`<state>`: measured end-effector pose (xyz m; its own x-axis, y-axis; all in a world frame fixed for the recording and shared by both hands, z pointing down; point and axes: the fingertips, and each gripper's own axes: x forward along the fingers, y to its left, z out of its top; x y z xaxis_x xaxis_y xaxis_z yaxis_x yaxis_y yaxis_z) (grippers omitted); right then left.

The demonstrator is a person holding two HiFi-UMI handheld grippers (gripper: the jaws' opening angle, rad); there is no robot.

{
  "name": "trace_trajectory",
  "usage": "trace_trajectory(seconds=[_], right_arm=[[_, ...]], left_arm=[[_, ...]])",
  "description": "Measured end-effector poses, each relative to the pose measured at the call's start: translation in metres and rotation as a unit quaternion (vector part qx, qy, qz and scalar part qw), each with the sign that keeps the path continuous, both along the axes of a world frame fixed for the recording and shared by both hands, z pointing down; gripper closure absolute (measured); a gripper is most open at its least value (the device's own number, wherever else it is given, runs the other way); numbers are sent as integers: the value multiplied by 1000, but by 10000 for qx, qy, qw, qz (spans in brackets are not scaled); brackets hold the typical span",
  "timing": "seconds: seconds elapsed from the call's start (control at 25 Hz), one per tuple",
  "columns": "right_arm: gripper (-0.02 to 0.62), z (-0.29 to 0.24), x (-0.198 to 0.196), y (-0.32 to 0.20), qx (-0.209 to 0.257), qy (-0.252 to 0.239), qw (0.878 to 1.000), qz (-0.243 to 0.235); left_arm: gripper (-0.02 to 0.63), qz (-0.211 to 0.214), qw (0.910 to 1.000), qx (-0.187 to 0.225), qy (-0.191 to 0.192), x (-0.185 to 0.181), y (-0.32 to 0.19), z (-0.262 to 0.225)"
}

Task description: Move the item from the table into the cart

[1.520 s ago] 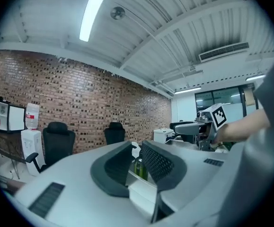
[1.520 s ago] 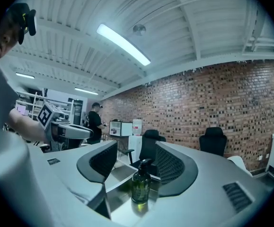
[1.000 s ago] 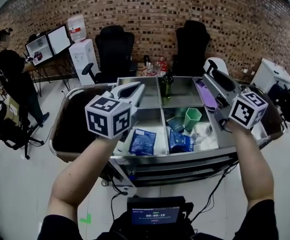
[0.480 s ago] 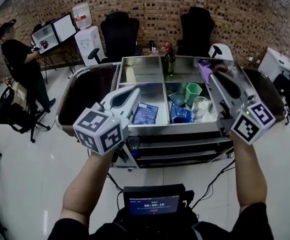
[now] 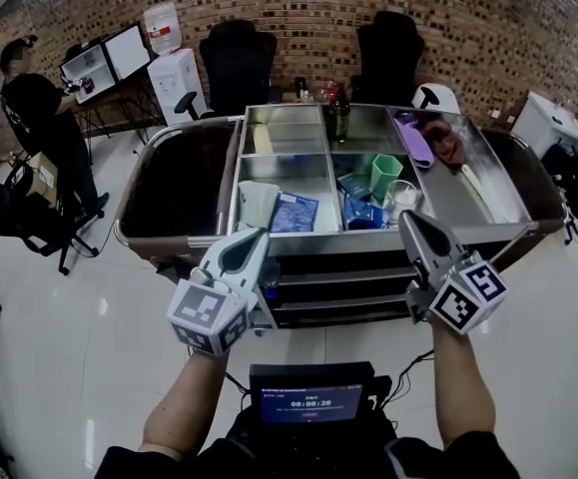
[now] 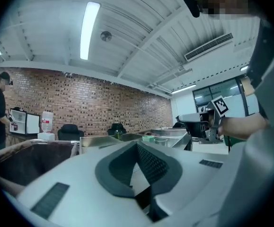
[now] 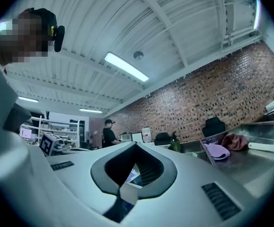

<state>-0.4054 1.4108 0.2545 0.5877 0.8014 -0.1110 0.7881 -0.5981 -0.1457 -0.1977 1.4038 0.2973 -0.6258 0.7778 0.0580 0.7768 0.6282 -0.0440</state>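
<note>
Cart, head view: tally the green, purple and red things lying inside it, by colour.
Green: 2, a bottle and a cup
Purple: 1, a flat purple item
Red: 1, a crumpled cloth
Total: 4

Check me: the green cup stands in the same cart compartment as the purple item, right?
Not right. The green cup stands in the middle near compartment of the cart, with the blue packets and a clear glass. The purple item lies in the long right-hand compartment. The head view shows it.
</note>
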Motion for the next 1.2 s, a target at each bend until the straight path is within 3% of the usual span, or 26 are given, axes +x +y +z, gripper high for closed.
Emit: trace_trajectory(seconds=[0.2, 0.72, 1.04, 1.2], right_arm=[[594, 23, 17, -17, -64, -439, 9990, 19], [594, 39, 19, -25, 120, -413, 9989, 195], [594, 38, 19, -27, 126, -380, 9990, 196], [594, 38, 18, -30, 145, -336, 9991, 202]], left_arm=[[600, -66, 9997, -11, -248, -2, -12, 7], [600, 159, 9996, 177, -123, -5, -13, 22], [600, 219, 9997, -90, -84, -10, -14, 8], [600, 216, 9997, 41, -72, -14, -18, 8]])
